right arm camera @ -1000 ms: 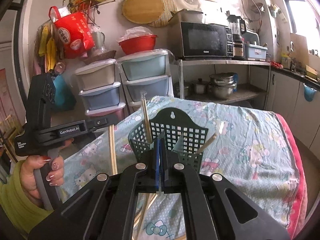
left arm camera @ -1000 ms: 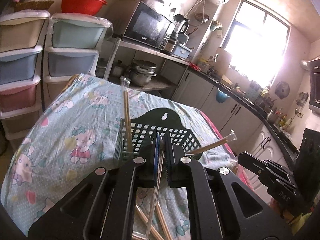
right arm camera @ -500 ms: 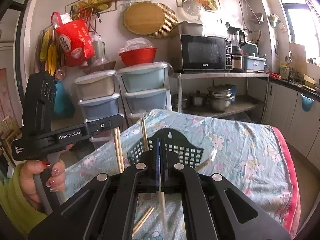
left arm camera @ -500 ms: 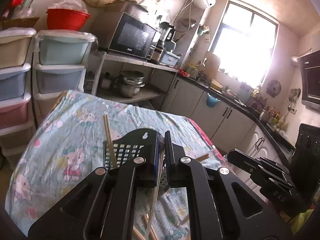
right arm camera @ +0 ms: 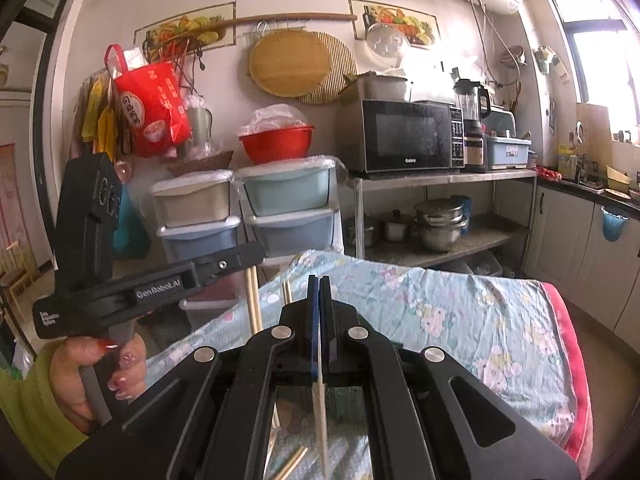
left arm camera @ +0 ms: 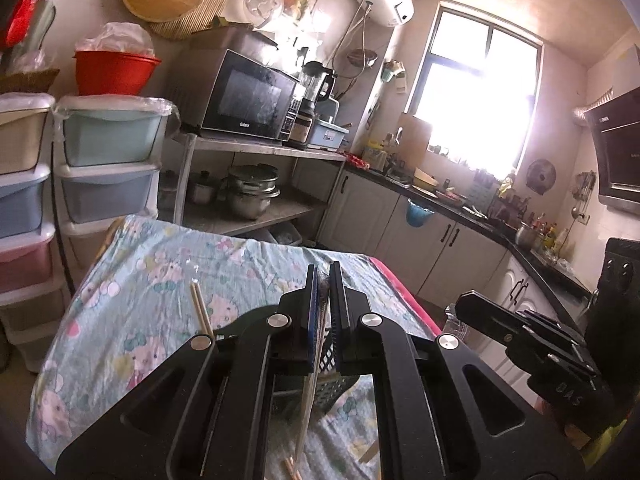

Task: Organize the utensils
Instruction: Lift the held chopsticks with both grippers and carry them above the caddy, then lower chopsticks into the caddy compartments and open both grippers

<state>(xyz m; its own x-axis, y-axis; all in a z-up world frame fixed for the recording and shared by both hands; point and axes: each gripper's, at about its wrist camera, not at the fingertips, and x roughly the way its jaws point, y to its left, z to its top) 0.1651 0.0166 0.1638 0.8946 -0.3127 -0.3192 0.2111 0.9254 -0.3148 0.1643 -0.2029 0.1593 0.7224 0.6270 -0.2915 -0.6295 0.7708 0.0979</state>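
My left gripper [left arm camera: 323, 276] is shut on a thin wrapped chopstick [left arm camera: 308, 412] that hangs down between its jaws. My right gripper [right arm camera: 319, 292] is shut on a bare wooden chopstick [right arm camera: 322, 412], also hanging straight down. Both are held above the table. The black mesh utensil basket [left arm camera: 332, 364] lies mostly hidden under the gripper bodies. One chopstick [left arm camera: 200, 312] stands up from it at the left. In the right wrist view a hand [right arm camera: 100, 364] holds the left gripper [right arm camera: 240, 258] at the left, with chopsticks [right arm camera: 253, 300] dangling from it.
A light blue cartoon-print cloth [left arm camera: 140, 300] covers the table, and loose chopsticks [right arm camera: 292, 464] lie on it near me. Stacked plastic drawers [right arm camera: 288, 208] and a metal shelf [right arm camera: 440, 178] with a microwave and pots stand behind. Kitchen cabinets [left arm camera: 440, 240] run along the right.
Both grippers have risen with their chopsticks still clamped. The basket has sunk in both views and is now mostly hidden behind the gripper bodies.
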